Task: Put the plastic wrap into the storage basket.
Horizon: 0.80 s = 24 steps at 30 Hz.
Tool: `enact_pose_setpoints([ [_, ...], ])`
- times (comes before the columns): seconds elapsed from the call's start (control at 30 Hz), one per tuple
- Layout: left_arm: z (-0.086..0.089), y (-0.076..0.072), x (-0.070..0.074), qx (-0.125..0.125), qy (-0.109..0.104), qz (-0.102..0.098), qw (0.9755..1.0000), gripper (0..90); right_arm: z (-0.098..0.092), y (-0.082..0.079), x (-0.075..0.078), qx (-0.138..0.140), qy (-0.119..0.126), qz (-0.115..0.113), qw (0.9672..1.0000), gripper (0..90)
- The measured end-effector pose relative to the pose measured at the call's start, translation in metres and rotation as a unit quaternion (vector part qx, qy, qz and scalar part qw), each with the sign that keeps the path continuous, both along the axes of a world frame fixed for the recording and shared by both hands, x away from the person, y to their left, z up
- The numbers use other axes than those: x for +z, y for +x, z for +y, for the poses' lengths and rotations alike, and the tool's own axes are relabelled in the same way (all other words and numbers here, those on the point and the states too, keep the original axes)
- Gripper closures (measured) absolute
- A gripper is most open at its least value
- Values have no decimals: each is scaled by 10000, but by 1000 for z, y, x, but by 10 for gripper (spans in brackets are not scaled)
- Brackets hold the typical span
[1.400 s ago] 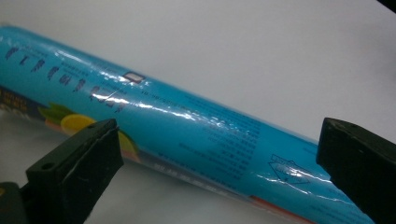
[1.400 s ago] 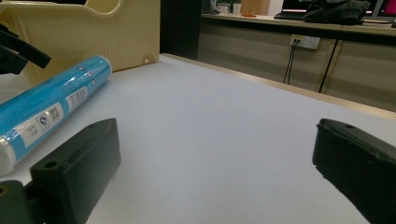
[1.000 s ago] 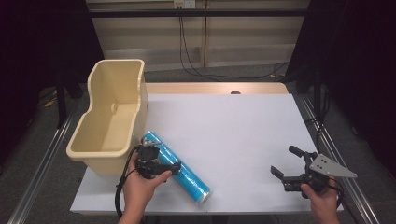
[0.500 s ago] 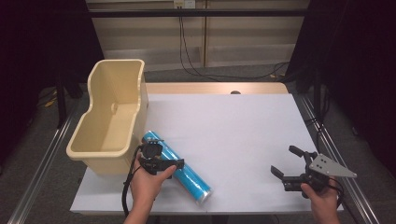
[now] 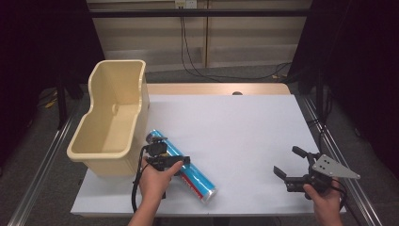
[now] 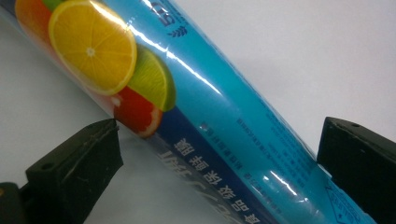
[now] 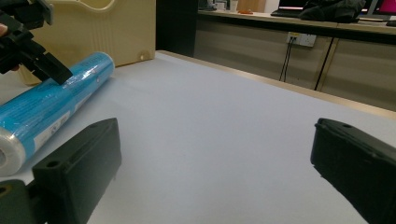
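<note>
A blue plastic-wrapped roll [image 5: 198,182] printed with citrus slices lies diagonally on the white table [image 5: 235,127], near the front left. My left gripper [image 5: 170,149] hovers over the roll's upper half, open. In the left gripper view the roll [image 6: 201,93] passes between the jaws of my left gripper [image 6: 218,125], which straddle it with small gaps. My right gripper [image 5: 287,160] is open at the front right, well away from the roll. In the right gripper view my right gripper [image 7: 215,125] holds nothing, and the roll [image 7: 56,100] and the left gripper [image 7: 32,46] lie far to its left.
A tall cream plastic bin [image 5: 136,94] stands at the table's left edge, just behind the roll's far end, and shows again in the right gripper view [image 7: 107,28]. Metal rails run along both sides of the table. Cables hang at the back wall.
My left gripper has moved a little forward and to the right, from beside the roll's near-left side to over it. The right gripper and the roll have stayed put.
</note>
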<state>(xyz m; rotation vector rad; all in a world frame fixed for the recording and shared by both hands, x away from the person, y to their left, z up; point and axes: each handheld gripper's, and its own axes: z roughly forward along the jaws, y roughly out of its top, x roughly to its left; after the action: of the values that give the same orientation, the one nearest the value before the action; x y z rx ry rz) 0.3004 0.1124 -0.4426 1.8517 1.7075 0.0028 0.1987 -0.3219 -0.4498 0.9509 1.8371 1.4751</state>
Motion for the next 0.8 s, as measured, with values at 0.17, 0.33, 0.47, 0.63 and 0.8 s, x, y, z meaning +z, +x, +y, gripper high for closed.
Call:
enact_pose_setpoints([
  [0.17, -2, 4, -4, 119, -165, 132, 9997, 0, 1, 0, 0, -29, -51, -44, 10000, 12],
  [0.33, -9, 11, -10, 110, -302, 215, 9993, 0, 0, 1, 1, -76, -38, -104, 9999, 12],
  [0.47, -16, 20, -8, -160, -128, 261, 9994, 0, -2, 1, 1, -83, -72, -107, 9999, 12],
  [0.63, -20, 34, -6, -585, -89, 531, 9968, 1, -2, 1, 0, -57, -71, -109, 9999, 12],
  [0.8, -20, 49, -5, -893, -131, 869, 9921, 18, -3, 1, 0, -35, -130, -93, 9999, 13],
])
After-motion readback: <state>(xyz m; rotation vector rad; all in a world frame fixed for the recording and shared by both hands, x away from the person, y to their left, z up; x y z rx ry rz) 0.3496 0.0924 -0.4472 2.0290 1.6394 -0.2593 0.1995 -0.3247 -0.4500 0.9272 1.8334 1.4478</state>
